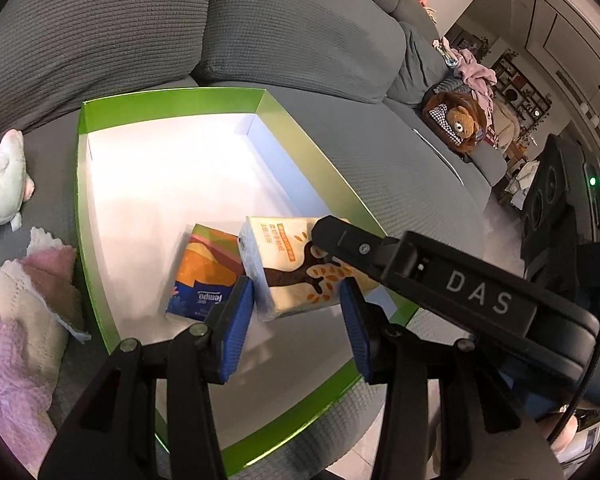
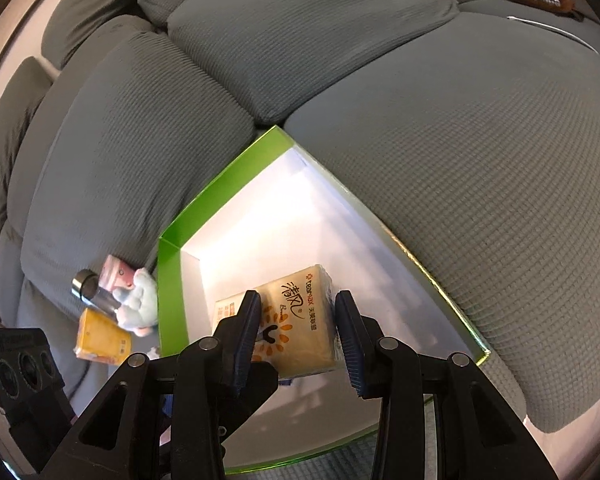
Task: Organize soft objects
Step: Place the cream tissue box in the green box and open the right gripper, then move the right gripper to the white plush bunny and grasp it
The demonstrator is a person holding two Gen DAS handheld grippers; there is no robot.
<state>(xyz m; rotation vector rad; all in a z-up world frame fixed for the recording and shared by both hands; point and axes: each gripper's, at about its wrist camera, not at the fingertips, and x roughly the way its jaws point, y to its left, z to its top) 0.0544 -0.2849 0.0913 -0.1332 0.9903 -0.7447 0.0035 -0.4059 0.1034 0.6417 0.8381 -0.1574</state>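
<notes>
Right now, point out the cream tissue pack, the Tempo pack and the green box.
cream tissue pack [image 1: 288,268]: left wrist view, printed top face
Tempo pack [image 1: 204,276]: left wrist view, orange front
green box [image 1: 172,110]: left wrist view, far wall

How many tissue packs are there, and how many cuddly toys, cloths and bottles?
Tissue packs: 3: cream tissue pack, blue-orange Tempo pack, yellow pack
Plush toys: 2: pale plush toy, teddy bear
Folded cloths: 2: white-pink cloth, lilac cloth
Metal bottle: 1
Total: 8
</notes>
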